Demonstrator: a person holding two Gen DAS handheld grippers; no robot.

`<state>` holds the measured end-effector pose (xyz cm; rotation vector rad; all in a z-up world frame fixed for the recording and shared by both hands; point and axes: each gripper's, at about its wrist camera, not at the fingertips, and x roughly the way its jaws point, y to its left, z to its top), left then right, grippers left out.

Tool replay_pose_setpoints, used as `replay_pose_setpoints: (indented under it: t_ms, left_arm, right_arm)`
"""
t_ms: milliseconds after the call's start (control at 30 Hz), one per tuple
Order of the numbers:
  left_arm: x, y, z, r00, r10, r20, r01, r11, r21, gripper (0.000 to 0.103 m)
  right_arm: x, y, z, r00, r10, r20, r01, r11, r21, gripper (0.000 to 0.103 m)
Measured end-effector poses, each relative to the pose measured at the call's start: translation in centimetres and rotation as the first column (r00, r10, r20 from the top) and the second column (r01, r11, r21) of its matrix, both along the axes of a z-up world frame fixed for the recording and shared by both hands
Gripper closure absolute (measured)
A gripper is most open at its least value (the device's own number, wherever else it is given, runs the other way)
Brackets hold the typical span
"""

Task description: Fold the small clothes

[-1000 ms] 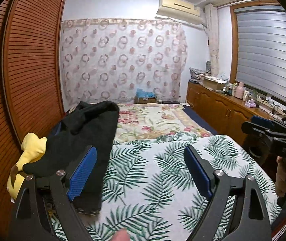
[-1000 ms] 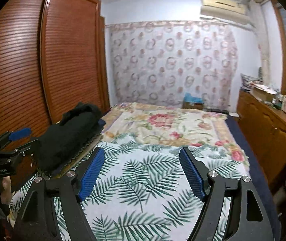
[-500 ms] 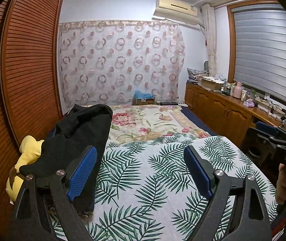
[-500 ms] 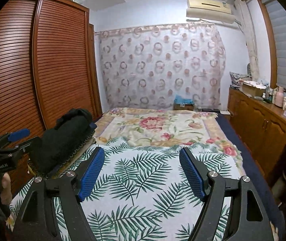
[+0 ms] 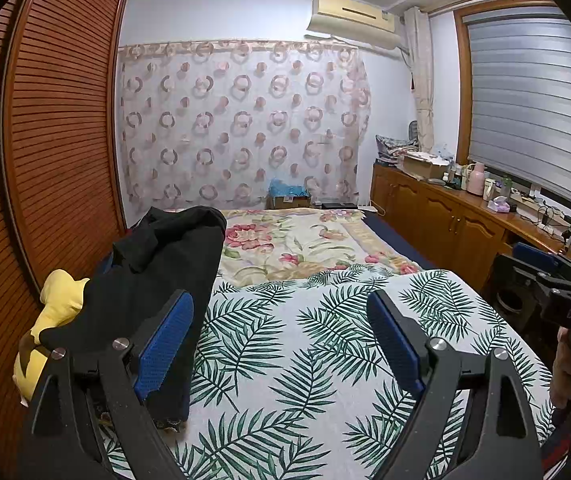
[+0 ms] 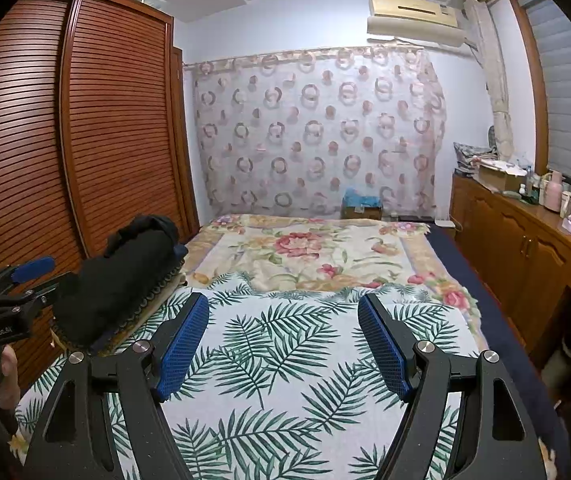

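Left wrist view: the left tongs (image 5: 281, 332) are released, their blue pads (image 5: 165, 344) spread wide with nothing between them, held above the leaf-print sheet (image 5: 305, 344) that covers the near part of the bed (image 5: 297, 240). Just behind the left-hand pad lies a heap of black clothes (image 5: 157, 272), stretched along the bed's left edge, and a yellow garment (image 5: 51, 320) shows from under its near end, against the slatted wooden wardrobe (image 5: 57, 120). At the right border of this view the right tongs (image 5: 545, 276) appear side-on, with part of the hand (image 5: 569, 364) that grips them.

Right wrist view: the right tongs (image 6: 283, 344) are likewise released and empty, pads well apart over the leaf-print sheet (image 6: 285, 360). The black clothes (image 6: 117, 280) lie to their left on the bed's edge, near but not touching either pad. At the far left the left tongs (image 6: 25, 276) reach toward that heap; whether they touch it cannot be told from here.

Beyond the sheet lies a floral blanket (image 6: 309, 252), then a ring-patterned curtain (image 6: 317, 132) across the far wall. A wooden cabinet (image 6: 525, 248) with small bottles and boxes on top runs along the right wall.
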<state>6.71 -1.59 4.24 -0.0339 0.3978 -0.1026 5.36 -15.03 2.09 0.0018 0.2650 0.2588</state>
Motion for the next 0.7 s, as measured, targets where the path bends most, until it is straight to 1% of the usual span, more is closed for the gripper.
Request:
replay_pose_setpoints:
  t_ms: [700]
  left_arm:
    - [0.0,0.0,-0.1,1.0,0.001,0.0,-0.001,1.0,0.001,0.014]
  right_arm:
    - [-0.2,-1.5,0.3,1.0,0.002,0.0,-0.002,1.0,0.005,0.024]
